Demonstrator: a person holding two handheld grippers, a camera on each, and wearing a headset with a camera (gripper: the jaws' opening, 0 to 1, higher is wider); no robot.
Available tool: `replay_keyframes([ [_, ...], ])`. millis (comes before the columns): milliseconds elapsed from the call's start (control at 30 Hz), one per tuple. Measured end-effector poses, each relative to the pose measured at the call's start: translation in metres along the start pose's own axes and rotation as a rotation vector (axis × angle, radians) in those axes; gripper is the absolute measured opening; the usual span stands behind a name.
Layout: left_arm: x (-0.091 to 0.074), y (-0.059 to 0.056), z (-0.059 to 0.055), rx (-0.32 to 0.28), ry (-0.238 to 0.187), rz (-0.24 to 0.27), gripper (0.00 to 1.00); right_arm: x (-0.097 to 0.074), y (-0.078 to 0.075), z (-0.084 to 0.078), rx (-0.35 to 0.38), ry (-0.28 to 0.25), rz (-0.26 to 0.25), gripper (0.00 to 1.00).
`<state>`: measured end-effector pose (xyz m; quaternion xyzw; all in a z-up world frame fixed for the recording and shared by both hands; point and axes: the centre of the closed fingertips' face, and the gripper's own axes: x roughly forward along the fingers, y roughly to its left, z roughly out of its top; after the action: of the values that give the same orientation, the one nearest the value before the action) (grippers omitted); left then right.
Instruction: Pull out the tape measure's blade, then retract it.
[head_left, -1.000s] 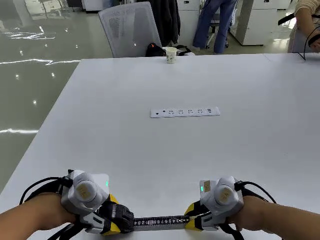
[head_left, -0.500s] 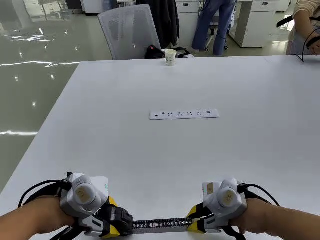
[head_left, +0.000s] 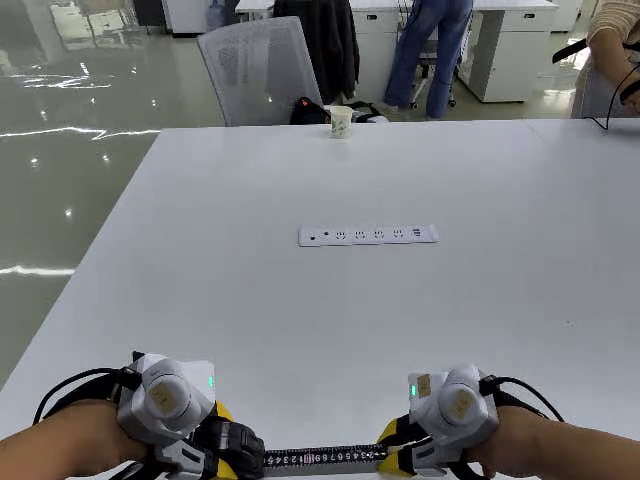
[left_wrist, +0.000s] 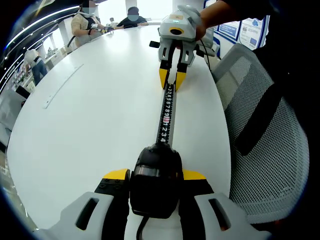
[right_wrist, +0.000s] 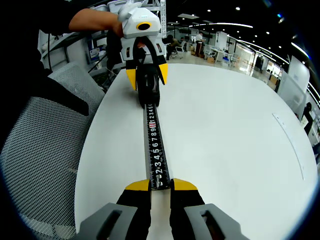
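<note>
Tape measure (left_wrist: 156, 180) first: I've got its black case sitting low at the near edge of the bench (head_left: 300, 320), toward the left corner on my side. The left hand-held gripper (left_wrist: 155, 175) is clamped on it, one yellow-tipped jaw pressed against each flank of the case.

The blade (right_wrist: 155, 150) is out. It runs in a straight dark strip with white numerals, parallel to the near edge and stretched between my two tools. There's a red mark partway along it. It sits low over the white surface, but I can't tell whether it actually touches.

At the far end of that strip, the right hand-held gripper (right_wrist: 160, 186) has its jaws pinched together on the blade's tip, with the yellow pads closed on either side of it. In the head view, both tools sit right at the bottom. Each is in a hand, with black cables trailing back over the wrists and a small green light glowing on each body.

Moving outward, a white power strip (head_left: 368, 235) lies flat around the middle of the bench, well apart from the tape and parallel to it. A paper cup (head_left: 341, 120) stands upright at the far edge. Just behind that edge is a grey mesh office chair (head_left: 258, 65) with a dark jacket hanging beyond it. A person in blue trousers stands further back, on a glossy floor. Another mesh chair (left_wrist: 260, 125) sits just off the near edge, seen in the left gripper view.
</note>
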<state>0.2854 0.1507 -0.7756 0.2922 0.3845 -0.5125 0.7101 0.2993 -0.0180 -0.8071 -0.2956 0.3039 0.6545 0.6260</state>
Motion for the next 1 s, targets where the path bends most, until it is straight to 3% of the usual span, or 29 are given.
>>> replay_keyframes([
  [1000, -0.001, -0.001, 0.0, -0.01, -0.005, 0.005, 0.32, -0.011, -0.004, -0.013, 0.02, 0.007, -0.01, 0.1],
])
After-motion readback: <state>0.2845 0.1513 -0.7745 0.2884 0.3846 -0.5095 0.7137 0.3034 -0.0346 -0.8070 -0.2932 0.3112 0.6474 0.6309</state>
